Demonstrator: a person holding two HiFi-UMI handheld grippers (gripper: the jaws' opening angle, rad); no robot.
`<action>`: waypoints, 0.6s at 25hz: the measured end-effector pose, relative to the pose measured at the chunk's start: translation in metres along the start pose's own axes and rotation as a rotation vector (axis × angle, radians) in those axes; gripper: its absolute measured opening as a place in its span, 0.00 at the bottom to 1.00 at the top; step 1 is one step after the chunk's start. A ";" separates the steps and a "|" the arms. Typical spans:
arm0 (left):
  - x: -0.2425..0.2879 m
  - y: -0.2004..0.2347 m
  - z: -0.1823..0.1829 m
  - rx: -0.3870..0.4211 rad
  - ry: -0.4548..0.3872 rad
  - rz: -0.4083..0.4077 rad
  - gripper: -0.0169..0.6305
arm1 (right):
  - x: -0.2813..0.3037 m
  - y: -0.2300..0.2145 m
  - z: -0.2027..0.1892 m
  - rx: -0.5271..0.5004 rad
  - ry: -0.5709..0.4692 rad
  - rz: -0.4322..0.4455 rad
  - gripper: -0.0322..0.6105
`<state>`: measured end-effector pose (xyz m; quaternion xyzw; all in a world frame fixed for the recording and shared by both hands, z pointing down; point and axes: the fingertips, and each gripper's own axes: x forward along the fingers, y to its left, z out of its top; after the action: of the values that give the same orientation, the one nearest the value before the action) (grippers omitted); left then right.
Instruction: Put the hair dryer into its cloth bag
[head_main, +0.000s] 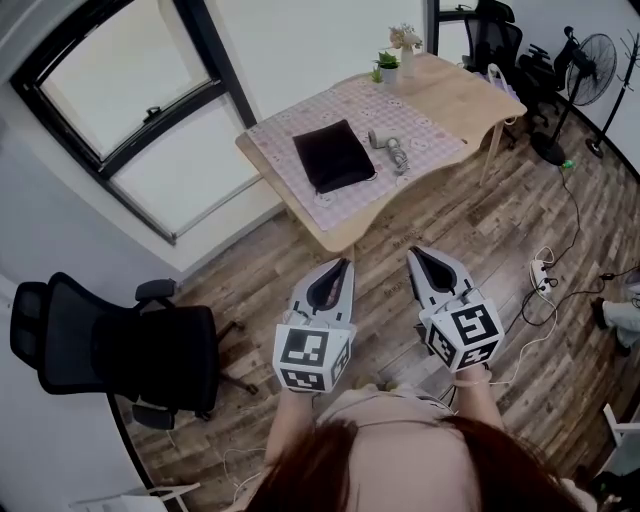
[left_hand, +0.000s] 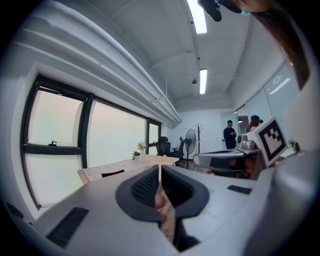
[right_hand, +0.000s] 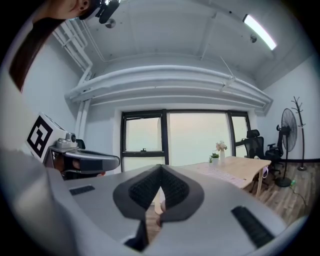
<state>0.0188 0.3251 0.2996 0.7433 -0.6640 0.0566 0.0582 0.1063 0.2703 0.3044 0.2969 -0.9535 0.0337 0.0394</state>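
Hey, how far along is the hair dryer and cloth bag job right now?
Done: nothing yet. The hair dryer lies on the table beside the flat black cloth bag, outside it.
In hand: nothing. The left gripper and right gripper are shut, empty and short of the table.
Left: reach the table, open the bag, put the dryer in.

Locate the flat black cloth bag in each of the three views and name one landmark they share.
Head view: the flat black cloth bag lies on the patterned mat of the wooden table, upper centre.
Left gripper view: a dark sliver on the tabletop, low and left of centre.
Right gripper view: not visible.
Shared landmark: the small green potted plant on that table.
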 end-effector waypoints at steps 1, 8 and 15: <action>0.001 0.005 0.000 -0.001 0.001 -0.004 0.06 | 0.004 0.001 0.000 0.009 -0.001 -0.004 0.05; 0.001 0.026 -0.001 0.000 -0.001 -0.033 0.06 | 0.023 0.008 -0.003 0.008 0.035 -0.058 0.05; 0.004 0.035 -0.006 -0.010 0.005 -0.056 0.06 | 0.032 0.014 -0.003 0.033 0.026 -0.056 0.05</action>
<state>-0.0155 0.3180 0.3063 0.7612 -0.6430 0.0535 0.0653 0.0719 0.2639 0.3095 0.3234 -0.9436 0.0519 0.0478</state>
